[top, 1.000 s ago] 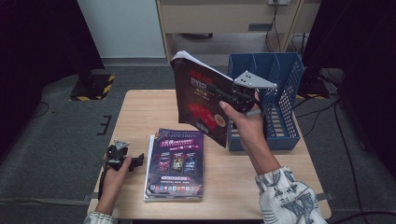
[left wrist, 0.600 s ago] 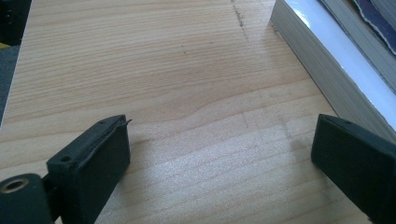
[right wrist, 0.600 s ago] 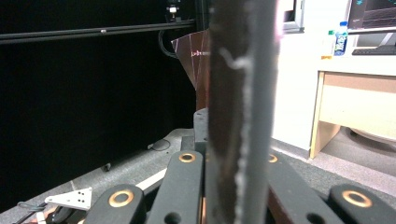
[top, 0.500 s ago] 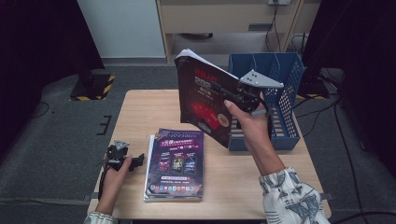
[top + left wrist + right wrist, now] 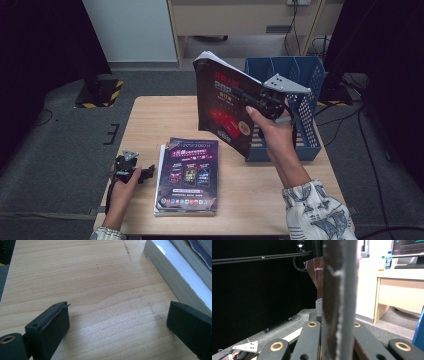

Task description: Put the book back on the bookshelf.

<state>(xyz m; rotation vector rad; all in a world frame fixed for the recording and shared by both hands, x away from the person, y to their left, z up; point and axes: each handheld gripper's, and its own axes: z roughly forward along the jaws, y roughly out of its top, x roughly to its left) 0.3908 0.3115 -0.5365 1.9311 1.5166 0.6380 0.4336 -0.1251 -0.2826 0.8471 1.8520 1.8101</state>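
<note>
A dark magazine (image 5: 220,100) with red print on its cover stands upright in the air above the table, just left of the blue file rack (image 5: 305,145). My right gripper (image 5: 244,96) is shut on its right edge. In the right gripper view the magazine's edge (image 5: 339,290) runs straight up between the clamped jaws of the right gripper (image 5: 334,326). My left gripper (image 5: 145,172) lies on the table at the front left, open. In the left gripper view only bare wood shows between the wide-apart jaws of that gripper (image 5: 117,322).
A stack of magazines (image 5: 190,175) with a purple cover lies flat at the front middle of the wooden table (image 5: 150,120); its side (image 5: 175,272) is close to the left gripper's right jaw. The rack stands at the table's right edge. Dark floor surrounds the table.
The right hand has carried the upright magazine slightly to the right, closer to the blue rack. The left hand and its gripper have stayed where they were.
</note>
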